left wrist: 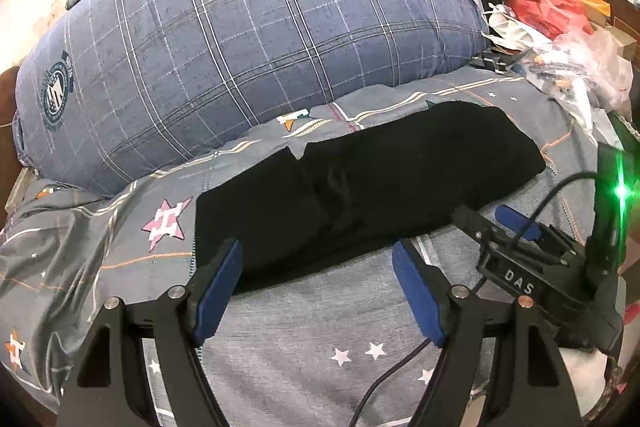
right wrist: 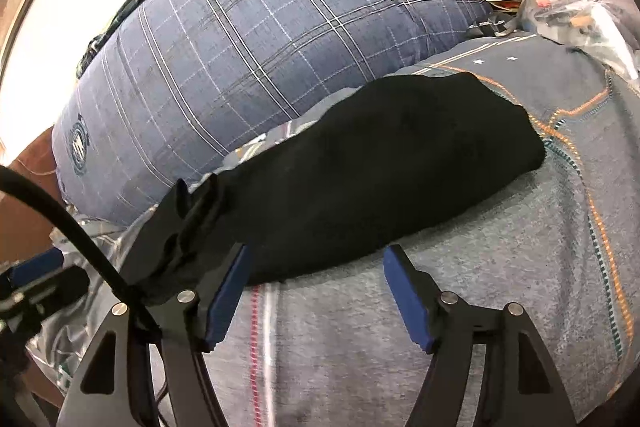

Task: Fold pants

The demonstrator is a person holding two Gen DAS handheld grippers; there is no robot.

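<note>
The only lettering that reads clearly is "DAS", printed in white on the body of the right claw where it shows at the edge of the left wrist view; the round crest on the big checked pillow carries words too small to read. One pair of black pants lies folded into a long bundle on the grey bedsheet, just in front of the pillow, with the sheet's pink star beside its end. There are two claws: the left claw hangs with its blue pads spread wide and nothing between them, just short of the near edge of the pants, and the right claw is likewise spread and empty over that same edge. Behind the far end of the pants sits a heap of plastic bags and red boxes, too jumbled to count. The folds in the pants are lost in the black cloth.
</note>
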